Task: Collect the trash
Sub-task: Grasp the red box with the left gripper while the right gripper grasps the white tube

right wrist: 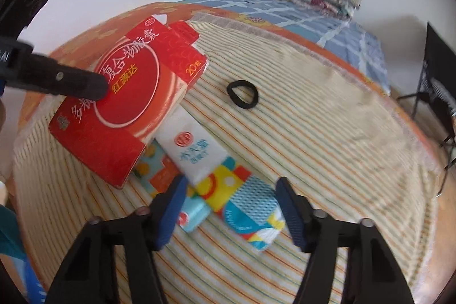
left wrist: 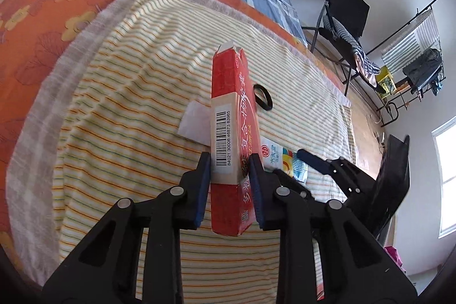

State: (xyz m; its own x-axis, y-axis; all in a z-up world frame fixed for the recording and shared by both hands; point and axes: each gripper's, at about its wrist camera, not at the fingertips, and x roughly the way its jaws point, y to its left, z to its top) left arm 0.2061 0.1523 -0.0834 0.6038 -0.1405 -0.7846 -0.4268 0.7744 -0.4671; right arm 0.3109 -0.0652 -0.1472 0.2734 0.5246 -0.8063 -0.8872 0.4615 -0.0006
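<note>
A: Item one, red carton (left wrist: pixel 232 133). Location?

B: Clamped across its narrow sides in the left gripper (left wrist: pixel 229 184), tilted, its lower corner just above the striped blanket (left wrist: pixel 119 133) on the bed. Grip sits low on the carton; I would keep it squeezed and lift it slowly so it does not pivot.

A: Item two, colourful tissue pack (right wrist: pixel 228 190)?

B: Lying flat on the blanket, partly under the carton. Right gripper (right wrist: pixel 230 207) stands half open astride its near end, pads not touching.

A: Handling advice?

B: Lower until both pads flank the pack, then close; soft wrapper, likely to crumple. Black hair tie (right wrist: pixel 242 94) lies well apart.
</note>
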